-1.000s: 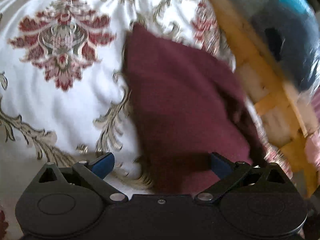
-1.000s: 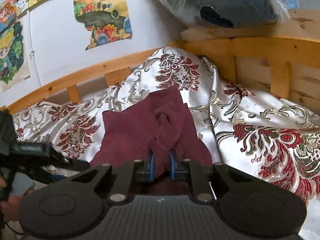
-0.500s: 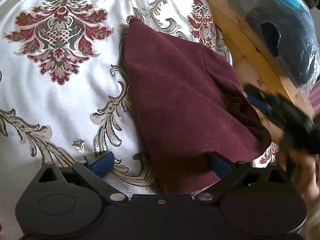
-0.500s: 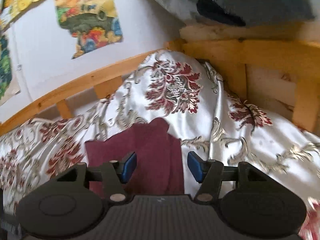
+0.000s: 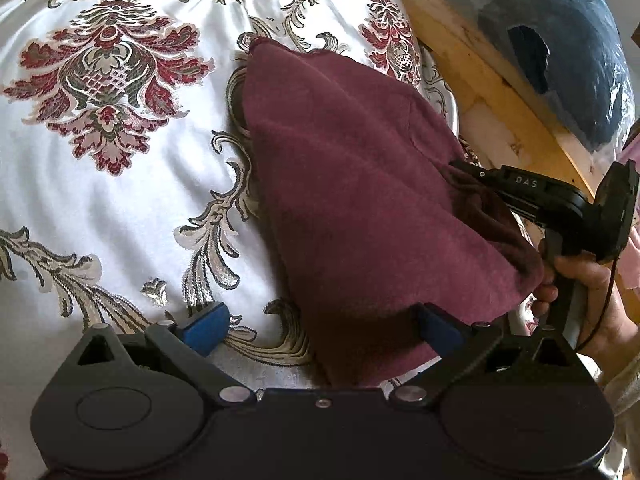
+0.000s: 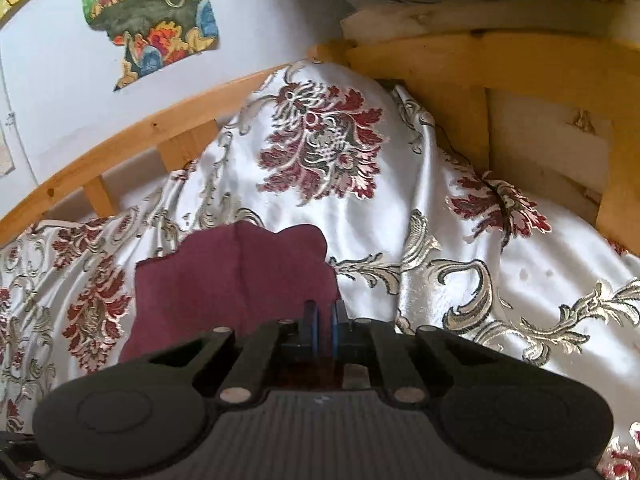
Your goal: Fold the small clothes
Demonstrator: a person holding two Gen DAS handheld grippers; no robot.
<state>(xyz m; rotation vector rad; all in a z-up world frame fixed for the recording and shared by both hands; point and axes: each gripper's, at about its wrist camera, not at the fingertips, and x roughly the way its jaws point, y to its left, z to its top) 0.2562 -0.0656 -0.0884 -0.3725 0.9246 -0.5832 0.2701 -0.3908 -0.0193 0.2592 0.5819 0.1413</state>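
A small maroon garment lies folded on a white bedspread with red floral pattern. My left gripper is open, its blue pads wide apart over the garment's near edge. In the left wrist view my right gripper reaches into the garment's right edge. In the right wrist view the garment lies just ahead, and my right gripper has its jaws nearly together at the garment's near corner; whether cloth sits between the pads is hidden.
A wooden bed frame runs behind and to the right of the bedspread. A dark blue bundle in clear plastic sits on the frame. Colourful pictures hang on the white wall.
My right gripper was shut on the garment, opened and pulled back, and has now closed again at the garment's near right corner. The left gripper stayed open.
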